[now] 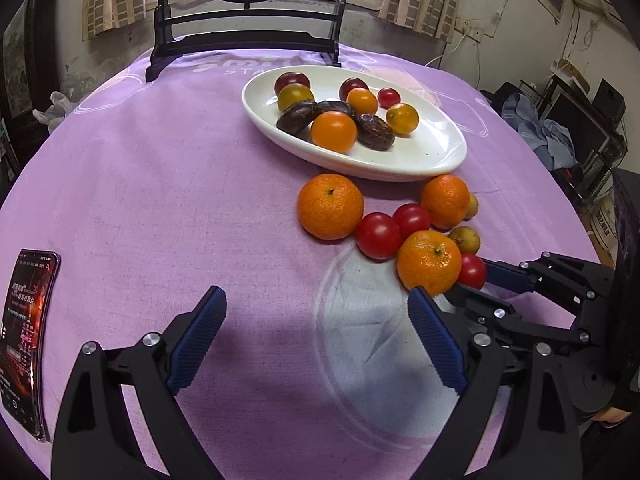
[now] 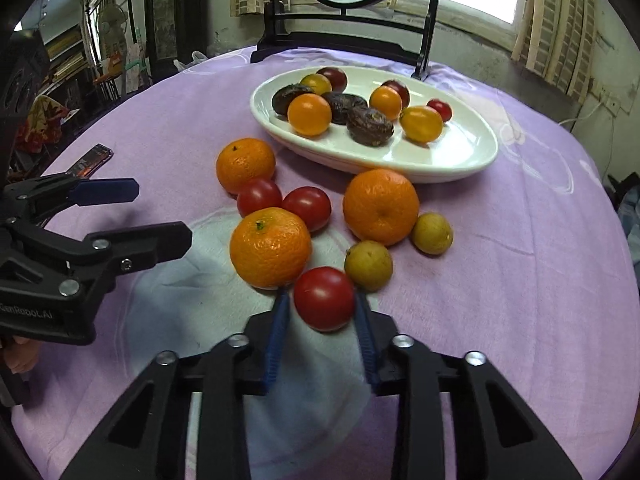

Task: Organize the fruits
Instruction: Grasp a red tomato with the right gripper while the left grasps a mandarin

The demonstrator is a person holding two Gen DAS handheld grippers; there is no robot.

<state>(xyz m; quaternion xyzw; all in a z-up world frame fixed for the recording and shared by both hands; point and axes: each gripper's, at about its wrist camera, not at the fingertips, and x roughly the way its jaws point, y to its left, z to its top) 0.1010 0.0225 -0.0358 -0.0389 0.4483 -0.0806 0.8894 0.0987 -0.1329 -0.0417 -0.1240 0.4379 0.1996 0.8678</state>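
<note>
Red tomato point(image 2: 325, 298) sits between the right gripper point(image 2: 322, 312) jaws, apparently clamped.

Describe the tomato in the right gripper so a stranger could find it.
Start at the white dish; loose fruit lies in front of it on the purple cloth. The nearest fruit is a red tomato, touching a mandarin, the only one between the right gripper pads.

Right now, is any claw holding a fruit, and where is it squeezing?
Yes. The right gripper is shut on a red tomato, its pads pressing the tomato's two opposite sides. The left gripper is open and holds nothing.
</note>
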